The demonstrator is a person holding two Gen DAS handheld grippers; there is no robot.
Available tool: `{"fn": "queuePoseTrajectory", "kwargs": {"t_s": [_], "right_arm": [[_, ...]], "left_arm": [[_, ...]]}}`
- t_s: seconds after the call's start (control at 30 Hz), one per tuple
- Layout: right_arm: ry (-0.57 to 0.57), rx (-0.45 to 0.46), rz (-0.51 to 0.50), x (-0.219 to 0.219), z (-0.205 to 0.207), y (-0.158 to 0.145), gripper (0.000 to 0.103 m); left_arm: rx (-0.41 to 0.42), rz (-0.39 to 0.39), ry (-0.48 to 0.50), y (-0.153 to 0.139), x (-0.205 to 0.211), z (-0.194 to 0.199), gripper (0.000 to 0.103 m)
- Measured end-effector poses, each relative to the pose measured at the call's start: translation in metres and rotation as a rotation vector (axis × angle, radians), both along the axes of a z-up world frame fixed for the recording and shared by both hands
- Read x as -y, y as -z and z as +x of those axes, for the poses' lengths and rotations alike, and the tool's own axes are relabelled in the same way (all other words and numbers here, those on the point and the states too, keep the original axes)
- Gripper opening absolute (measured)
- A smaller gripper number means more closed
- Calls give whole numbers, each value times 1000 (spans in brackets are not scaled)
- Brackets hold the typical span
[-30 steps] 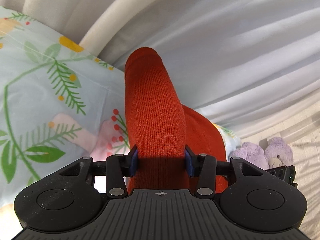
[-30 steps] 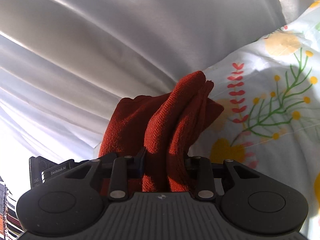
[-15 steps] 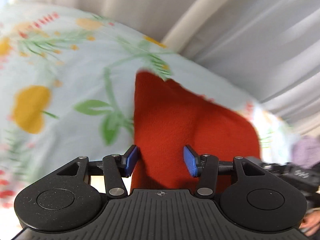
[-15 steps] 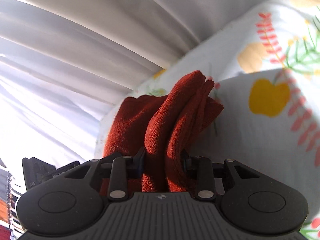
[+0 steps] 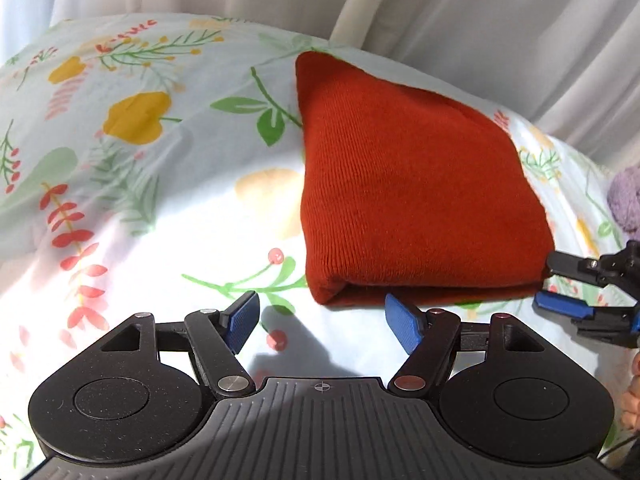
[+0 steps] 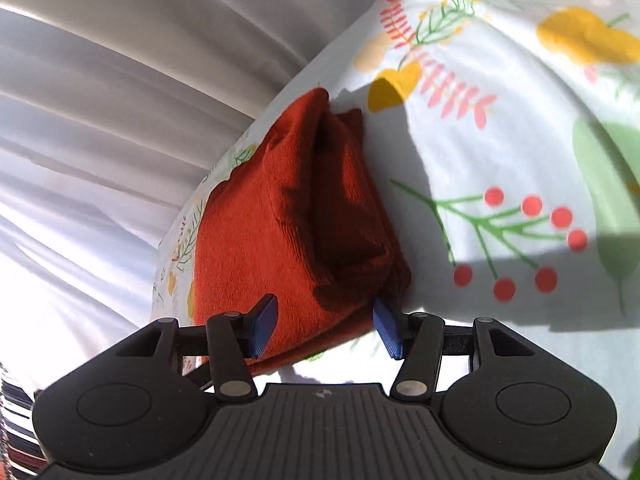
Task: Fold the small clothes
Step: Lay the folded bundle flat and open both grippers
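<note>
Folded red knit (image 5: 412, 196) flat on floral sheet (image 5: 132, 208). My left gripper (image 5: 322, 326) opening, empty, bare sheet leftward; right gripper (image 6: 324, 326) opening, straddling corner, pads off.

Folded red knit garment (image 5: 416, 196) flat on floral sheet (image 5: 132, 208); left gripper (image 5: 320, 322) jaws opening, apparently clear.

From the left gripper (image 5: 322, 326), whose jaws are opening with nothing between them, the floral sheet (image 5: 132, 216) lies bare from nine to twelve o'clock. At one o'clock the folded red knit (image 5: 408, 184) blocks the way. At three o'clock the right gripper (image 5: 560, 286) crowds the knit's corner, its jaws opening around that corner. The curtain (image 5: 500, 20) closes off twelve o'clock; a purple plush toy (image 5: 626, 196) sits at two.
</note>
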State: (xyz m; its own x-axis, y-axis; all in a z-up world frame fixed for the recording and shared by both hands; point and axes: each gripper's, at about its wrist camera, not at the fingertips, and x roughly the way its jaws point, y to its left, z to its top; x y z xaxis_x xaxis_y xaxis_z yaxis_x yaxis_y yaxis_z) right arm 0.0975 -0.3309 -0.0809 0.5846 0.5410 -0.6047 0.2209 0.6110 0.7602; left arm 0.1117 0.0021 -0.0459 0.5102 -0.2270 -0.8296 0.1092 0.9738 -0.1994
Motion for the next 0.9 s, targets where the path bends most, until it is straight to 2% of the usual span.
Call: {"fn": "queuePoseTrajectory", "kwargs": {"t_s": [0.07, 0.13, 0.17, 0.2, 0.23, 0.3, 0.33, 0.4, 0.43, 0.47, 0.53, 0.63, 0.7, 0.77, 0.83, 0.9], "right_arm": [[14, -8, 19, -5, -4, 6, 53], [51, 23, 33, -8, -7, 8, 52], [84, 37, 39, -9, -6, 10, 42], [111, 35, 31, -11, -4, 13, 23], [128, 32, -1, -15, -1, 14, 16], [140, 35, -78, -24, 1, 10, 10], [146, 44, -37, -25, -2, 9, 8], [172, 82, 226, -10, -12, 18, 7], [198, 101, 311, 2, -18, 23, 7], [219, 90, 266, 9, -21, 23, 7], [216, 32, 54, 9, -19, 24, 7], [193, 34, -7, 6, -22, 22, 7], [152, 42, -125, -2, -23, 7, 16], [140, 79, -283, -13, -27, -13, 21], [141, 182, -424, -25, -35, -33, 21], [91, 268, -483, -38, -33, -45, 21]], "left_arm": [[46, 46, -8, 3, 7, -2, 75], [66, 57, -27, 7, 14, 2, 75], [67, 60, -39, 9, 16, 4, 75], [63, 69, -54, 11, 17, 6, 75], [61, 86, -71, 13, 17, 7, 75], [66, 122, -112, 12, 11, 6, 75], [71, 132, -127, 10, 6, 5, 77], [62, 132, -133, 10, -4, 4, 82], [49, 122, -130, 10, -7, 4, 83], [28, 114, -122, 10, -10, 3, 83], [-12, 135, -120, 5, -13, -2, 79], [15, 129, -136, -16, -22, -11, 79], [66, 105, -149, -31, -25, -14, 80], [108, 94, -154, -38, -19, -9, 81], [110, 113, -146, -30, -9, -1, 81], [92, 158, -140, -16, 1, 7, 83]]}}
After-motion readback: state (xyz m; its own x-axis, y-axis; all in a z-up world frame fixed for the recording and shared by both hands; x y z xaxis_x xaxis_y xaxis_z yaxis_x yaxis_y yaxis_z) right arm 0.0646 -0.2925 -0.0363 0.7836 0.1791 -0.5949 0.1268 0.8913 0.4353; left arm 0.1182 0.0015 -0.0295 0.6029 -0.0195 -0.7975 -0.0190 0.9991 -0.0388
